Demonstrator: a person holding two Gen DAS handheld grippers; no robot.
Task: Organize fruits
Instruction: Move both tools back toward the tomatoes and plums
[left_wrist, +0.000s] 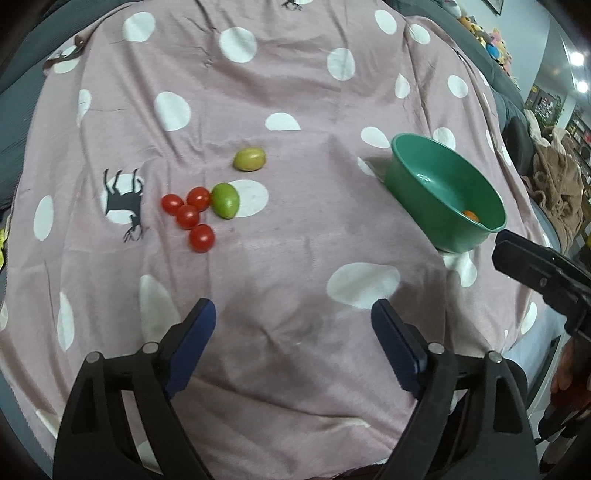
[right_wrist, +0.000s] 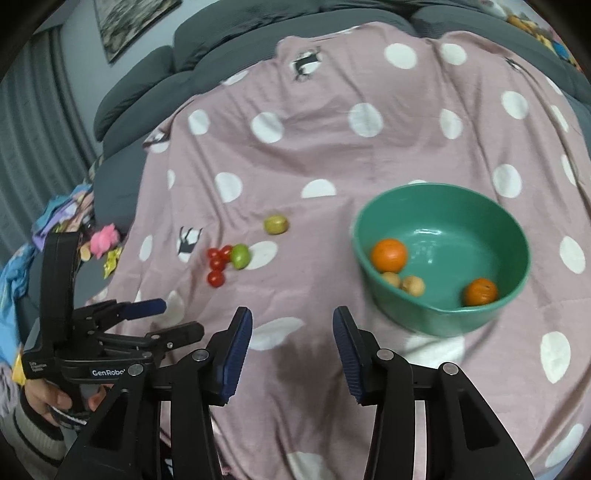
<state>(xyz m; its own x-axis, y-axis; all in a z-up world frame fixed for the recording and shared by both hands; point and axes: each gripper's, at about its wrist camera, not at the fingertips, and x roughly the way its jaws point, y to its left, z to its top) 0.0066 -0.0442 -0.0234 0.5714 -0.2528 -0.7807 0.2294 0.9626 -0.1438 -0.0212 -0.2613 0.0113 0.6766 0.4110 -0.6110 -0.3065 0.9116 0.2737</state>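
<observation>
Fruits: the green bowl (right_wrist: 441, 258) on the dotted cloth (left_wrist: 295, 92) already has two oranges, so I'd send the wide-open, empty left gripper (left_wrist: 293, 317) at the green fruit (left_wrist: 225, 200), then the cherry tomatoes (left_wrist: 188, 216); the right gripper (right_wrist: 293, 325) is part-open, empty.

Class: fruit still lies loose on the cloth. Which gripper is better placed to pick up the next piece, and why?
Left. The left gripper is open, empty and faces the tomatoes; the right gripper sits nearer the bowl.

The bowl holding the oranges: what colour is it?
Green bowl, clearest in the right wrist view.
</observation>
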